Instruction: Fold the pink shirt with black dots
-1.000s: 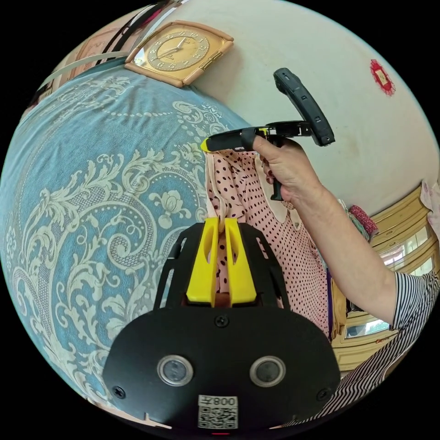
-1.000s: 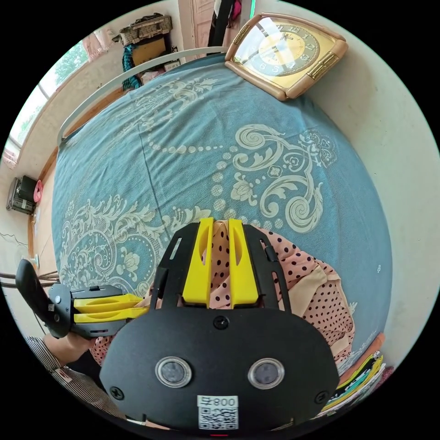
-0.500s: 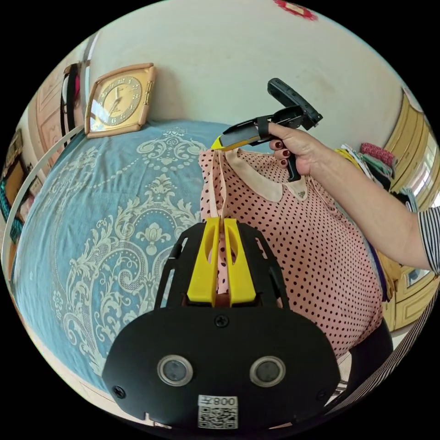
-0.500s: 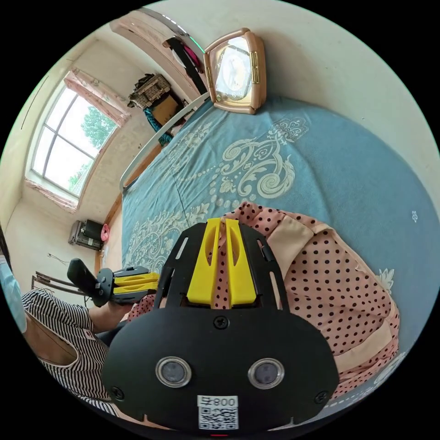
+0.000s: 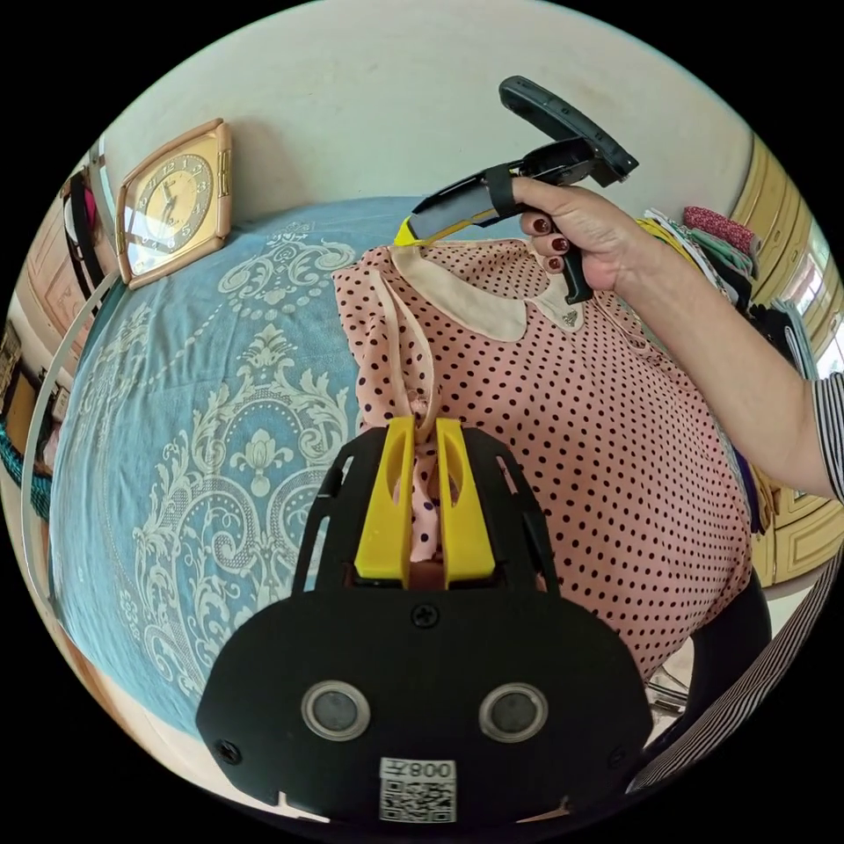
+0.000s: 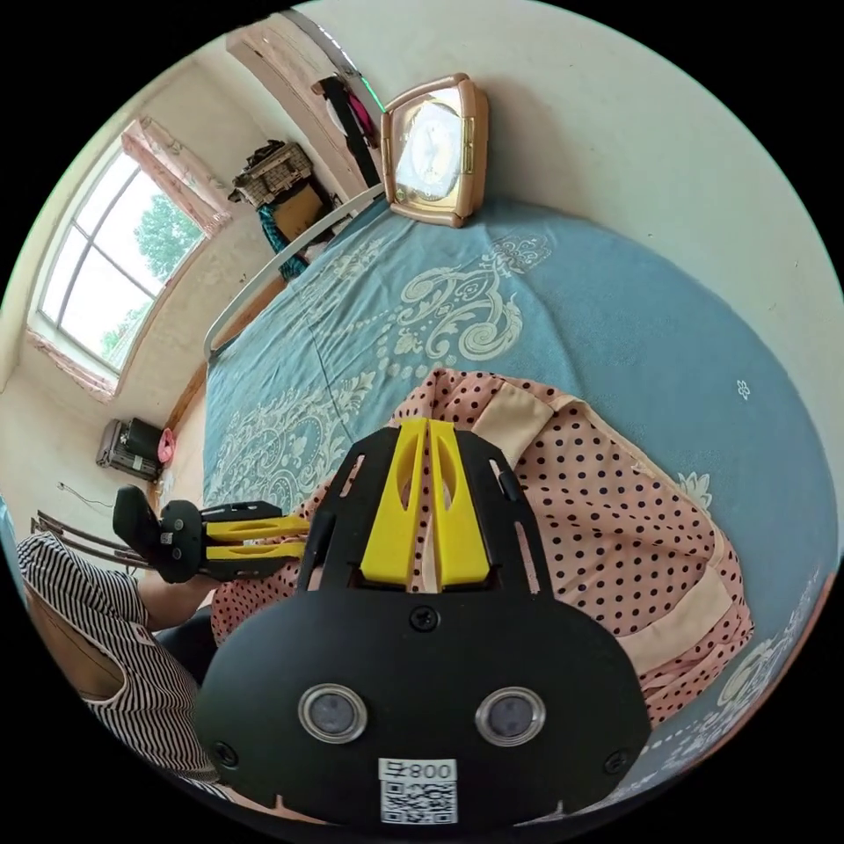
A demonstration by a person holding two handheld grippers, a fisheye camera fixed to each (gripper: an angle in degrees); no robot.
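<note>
Both grippers pinching the pink shirt (image 5: 571, 413) by its shoulders over the blue bedspread (image 5: 176, 352) — left gripper (image 5: 424, 431) and right gripper (image 6: 425, 435) clamped on fabric — I'd keep the 2 level and taut, then lay it flat.

Soft matt cloth pink shirt (image 5: 571, 422) on a woven blue bedspread (image 5: 176, 378); glossy clock (image 5: 171, 198).

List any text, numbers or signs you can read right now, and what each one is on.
Nothing can be quoted with confidence.
Clock: hour numerals ring the dial, too small and skewed to read.
Sticker on the left gripper: code square under a few characters, not cleanly readable; the right gripper carries a similar one.
Pink shirt: black dots, no lettering.
</note>
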